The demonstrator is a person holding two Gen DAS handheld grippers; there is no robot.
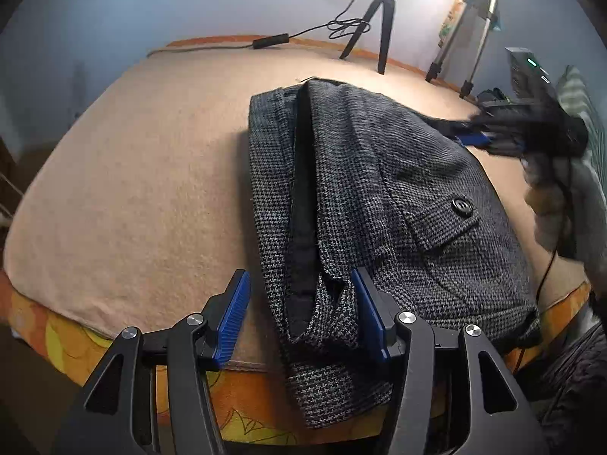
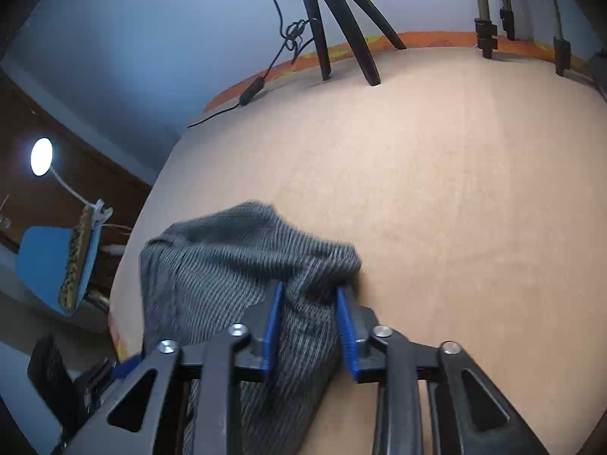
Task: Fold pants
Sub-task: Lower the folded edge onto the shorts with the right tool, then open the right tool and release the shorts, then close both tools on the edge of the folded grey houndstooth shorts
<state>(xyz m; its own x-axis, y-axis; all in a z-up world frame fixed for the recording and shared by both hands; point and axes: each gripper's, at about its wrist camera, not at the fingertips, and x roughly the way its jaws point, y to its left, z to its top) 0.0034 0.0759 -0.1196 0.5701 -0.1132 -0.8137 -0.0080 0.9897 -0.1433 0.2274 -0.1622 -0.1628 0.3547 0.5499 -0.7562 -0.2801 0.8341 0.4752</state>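
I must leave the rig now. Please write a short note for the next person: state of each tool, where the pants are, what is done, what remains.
Left tool: open, its fingers on either side of a bunched edge of the pants at the near edge of the bed.
Right tool: fabric lies between its fingers, at the far side of the pants; a firm grip cannot be confirmed.
Done: the pants lie already doubled on the bed, pocket button on top.
Left: close the left tool, finish the fold, flatten.
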